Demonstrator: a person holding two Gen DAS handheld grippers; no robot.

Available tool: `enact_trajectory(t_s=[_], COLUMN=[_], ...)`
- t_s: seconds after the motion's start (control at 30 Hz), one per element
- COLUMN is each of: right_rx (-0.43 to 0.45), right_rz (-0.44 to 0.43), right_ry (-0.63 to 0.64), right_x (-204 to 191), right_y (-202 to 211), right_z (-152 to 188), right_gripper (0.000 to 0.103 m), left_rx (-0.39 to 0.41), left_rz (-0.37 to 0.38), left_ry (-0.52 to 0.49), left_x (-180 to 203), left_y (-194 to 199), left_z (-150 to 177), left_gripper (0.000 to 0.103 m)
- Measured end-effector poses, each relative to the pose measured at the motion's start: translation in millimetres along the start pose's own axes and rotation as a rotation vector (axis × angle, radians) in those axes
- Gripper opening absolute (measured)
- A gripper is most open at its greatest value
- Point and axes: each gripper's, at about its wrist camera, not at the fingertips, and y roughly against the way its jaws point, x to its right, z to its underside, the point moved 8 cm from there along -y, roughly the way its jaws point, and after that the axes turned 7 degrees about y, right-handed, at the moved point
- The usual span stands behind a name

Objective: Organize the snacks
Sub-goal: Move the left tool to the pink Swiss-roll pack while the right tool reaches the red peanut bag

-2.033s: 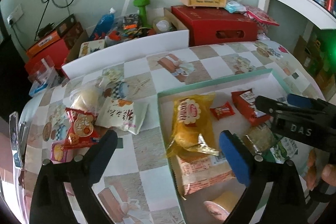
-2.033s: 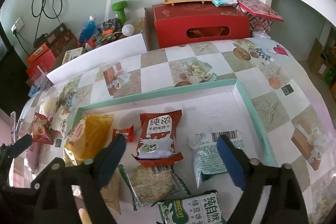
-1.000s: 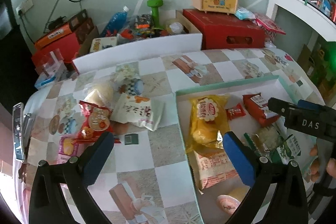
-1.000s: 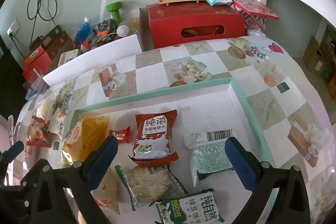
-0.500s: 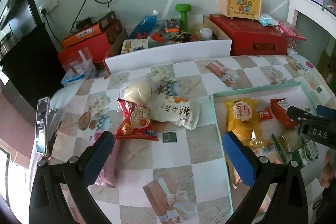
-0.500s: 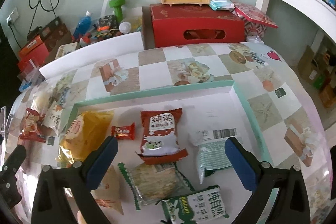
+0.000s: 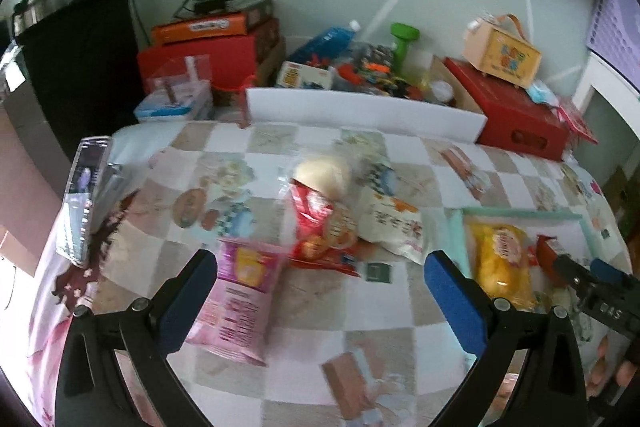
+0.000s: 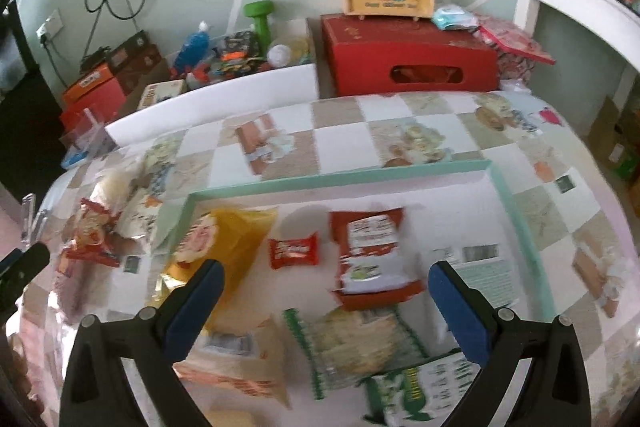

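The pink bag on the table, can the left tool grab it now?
Probably yes. The left tool is open, and the pink bag lies flat by its left finger, with nothing on top of it.

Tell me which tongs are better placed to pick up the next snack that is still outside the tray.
Probably the left tongs: they are open above the pink packet and red packet lying on the tablecloth outside the tray. The right tongs are open over snacks already inside it.
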Motion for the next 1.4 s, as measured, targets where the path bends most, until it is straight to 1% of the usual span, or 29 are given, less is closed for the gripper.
enact_trajectory(t_s=[0.07,0.13,0.27,0.43,0.57,0.67,0.83,0.97,1.03,1.23,1.33,1.4], right_rx=[-0.007,-0.007,0.019,0.037,0.024,0.006,-0.017,-0.035,-0.044,-0.096,-0.130,-0.148], right_rz=[-0.016,-0.028,-0.060,-0.104,-0.132,-0.154,-0.209,-0.266,-0.300,-0.365,-0.413,-0.428], right_ry=[0.006,0.020,0.097,0.174,0.224,0.250,0.242,0.201,0.182,0.172,0.152,0.143], right_x=[-8.9,-19.1,-50.3,-91.5,-117.1,-133.1,-150.6,-160.7,-167.0,-193.5,-206.5,-213.1], right_y=[-1.3,-1.4,4.3,5.9,-0.8,-7.7,-17.5,-22.8,-25.5,-40.0,-48.1,-53.7], right_z=[1.9,2.2,-1.1,-5.2,-7.1,-8.0,-9.9,-18.1,-24.1,-33.1,-34.8,-36.0], right_gripper=[0.103,0.103,0.103,0.103,0.103,0.103,0.103,0.102,0.101,0.091,0.085,0.081], left_rx=[0.016,0.018,0.008,0.002,-0.038,-0.076,-0.130,-0.180,-0.193,-0.221,-0.236,-0.246], left_rz=[-0.023,-0.028,-0.032,-0.051,-0.050,-0.052,-0.053,-0.061,-0.067,-0.049,-0.041,-0.035], left_ry=[0.007,0.023,0.082,0.112,0.146,0.148,0.129,0.113,0.114,0.142,0.140,0.141], left_x=[-11.9,-21.7,-43.2,-65.0,-79.1,-82.8,-80.3,-78.2,-79.1,-82.4,-81.7,-81.1], left_y=[-1.1,-1.7,-3.1,-4.8,-13.3,-21.4,-31.3,-41.6,-45.2,-53.4,-57.8,-60.7], left_z=[-2.5,-4.5,-6.7,-7.0,-1.5,3.3,12.5,21.8,24.7,30.2,32.5,33.9], left_gripper=[0.103,0.103,0.103,0.103,0.103,0.103,0.103,0.103,0.103,0.103,0.101,0.101])
